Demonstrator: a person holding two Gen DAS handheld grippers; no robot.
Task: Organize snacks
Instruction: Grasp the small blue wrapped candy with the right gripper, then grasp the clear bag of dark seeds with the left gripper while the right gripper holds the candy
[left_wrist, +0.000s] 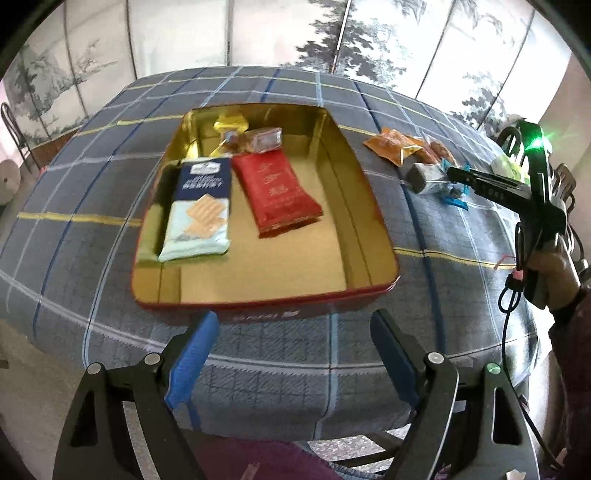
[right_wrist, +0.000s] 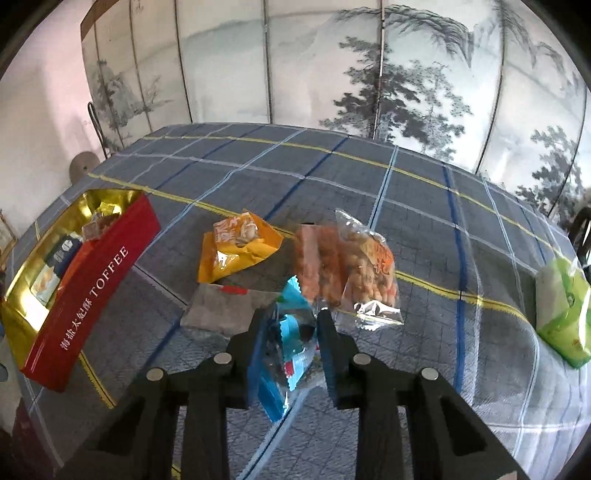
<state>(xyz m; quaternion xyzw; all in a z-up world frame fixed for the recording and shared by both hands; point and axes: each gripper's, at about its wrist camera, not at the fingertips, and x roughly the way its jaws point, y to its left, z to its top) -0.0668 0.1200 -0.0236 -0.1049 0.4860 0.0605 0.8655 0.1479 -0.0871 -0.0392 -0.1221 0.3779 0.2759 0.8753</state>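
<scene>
A red toffee tin (left_wrist: 384, 236) with a gold inside sits mid-table; it also shows in the right wrist view (right_wrist: 92, 288). In it lie a blue cracker pack (left_wrist: 199, 218), a red pack (left_wrist: 277, 192) and small snacks at the far end (left_wrist: 255, 138). My left gripper (left_wrist: 295, 365) is open and empty, in front of the tin. To the tin's right lies a snack pile: an orange pack (right_wrist: 236, 247), a clear bag of orange snacks (right_wrist: 351, 266), a grey bar (right_wrist: 225, 306). My right gripper (right_wrist: 286, 332) stands half open around small blue-wrapped candies (right_wrist: 291, 332); a grip is not evident.
The table has a blue-grey plaid cloth (left_wrist: 92, 236). A green packet (right_wrist: 565, 306) lies at the right edge. A painted folding screen (right_wrist: 332, 74) stands behind the table. Chair backs show at the left (left_wrist: 14, 129) and right.
</scene>
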